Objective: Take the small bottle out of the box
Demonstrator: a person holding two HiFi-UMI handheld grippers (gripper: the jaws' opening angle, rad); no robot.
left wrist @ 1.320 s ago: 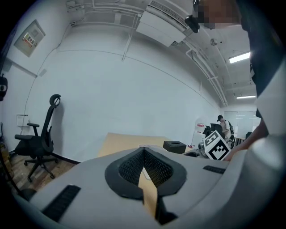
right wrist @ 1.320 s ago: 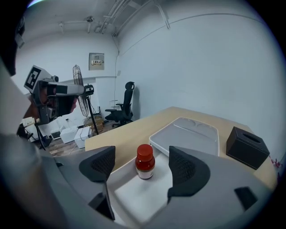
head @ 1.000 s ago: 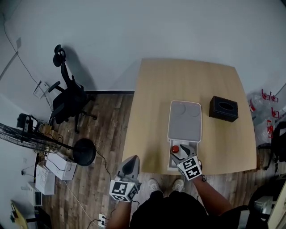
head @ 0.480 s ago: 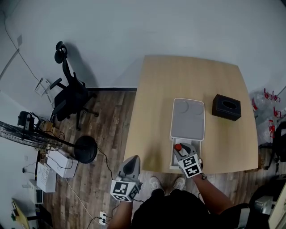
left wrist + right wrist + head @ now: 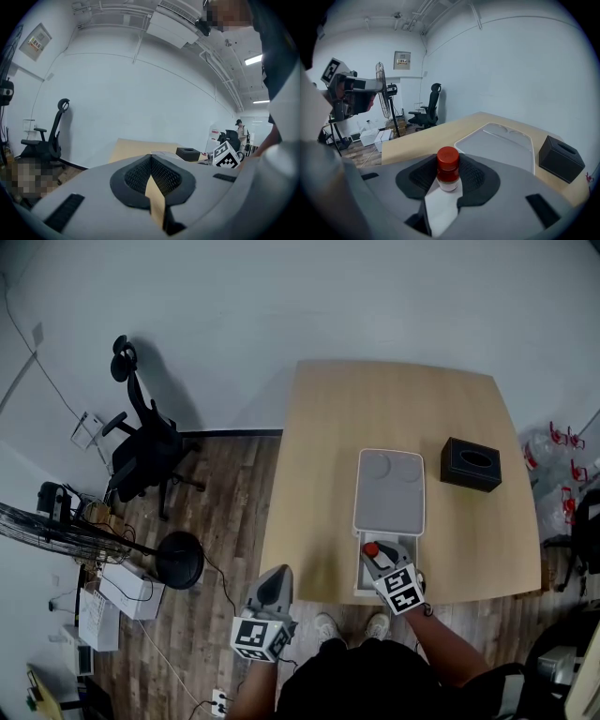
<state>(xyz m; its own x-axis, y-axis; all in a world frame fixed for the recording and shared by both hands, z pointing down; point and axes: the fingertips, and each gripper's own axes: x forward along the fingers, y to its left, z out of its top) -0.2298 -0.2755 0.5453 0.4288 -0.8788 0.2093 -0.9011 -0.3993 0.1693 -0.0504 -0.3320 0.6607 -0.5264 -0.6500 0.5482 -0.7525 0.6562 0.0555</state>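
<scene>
Right claw [image 5: 449, 180]: grasping the bottle [image 5: 448, 168], inside the box [image 5: 360, 579].
Left claw [image 5: 151, 161]: clenched, empty.
Remaining: lifting it out.

The room is lit evenly by ceiling lights [image 5: 253, 59]. Edges are bent and darkened by fisheye distortion.

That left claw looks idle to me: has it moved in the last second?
No. The left claw still hovers over the wooden floor just off the table's near-left corner, as before.
</scene>
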